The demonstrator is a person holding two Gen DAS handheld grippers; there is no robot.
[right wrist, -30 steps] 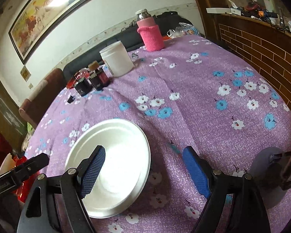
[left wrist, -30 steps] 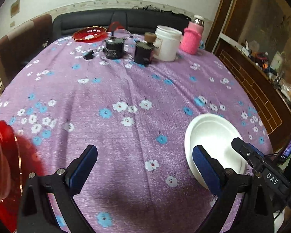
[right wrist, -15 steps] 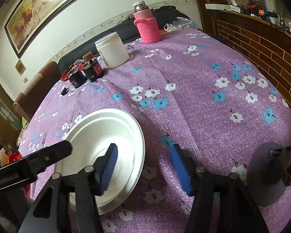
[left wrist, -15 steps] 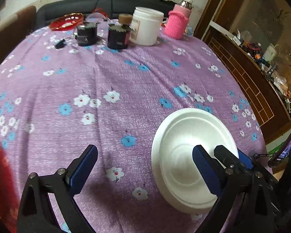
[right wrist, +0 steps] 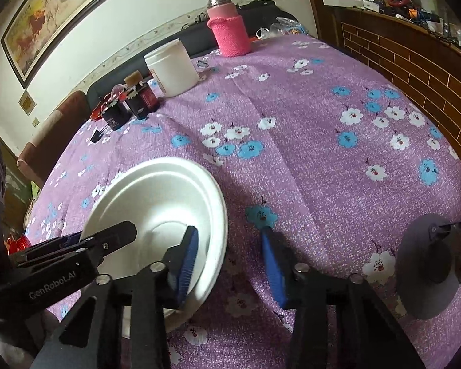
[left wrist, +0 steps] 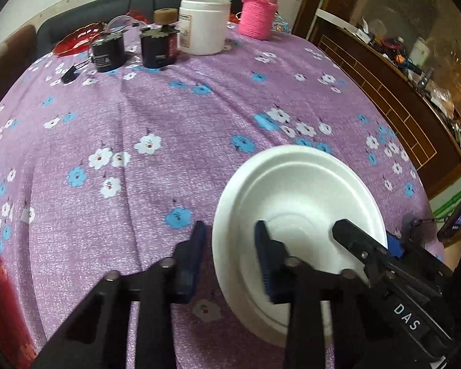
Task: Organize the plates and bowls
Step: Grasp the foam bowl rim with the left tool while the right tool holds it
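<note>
Right now the purple floral tablecloth (left wrist: 169,141) carries a white foam plate (left wrist: 295,190) at its near edge, w/ both grippers straddling opposite rims. Left gripper (left wrist: 229,255) and right gripper (right wrist: 227,261) jaws have just been closing, pads not yet visibly pinching. Step looks like the grasp; next needs firm rim contact, then a level lift.

Readable: "DAS" in white letters on the black arm of the right gripper (left wrist: 393,247), seen from the left wrist camera. "GenRobot.AI" in pale letters on the black arm of the left gripper (right wrist: 76,240), seen from the right wrist camera. Printed label on the white jar (left wrist: 204,24) too small to read. Red label on the dark bottle (right wrist: 143,98) also unreadable.
</note>
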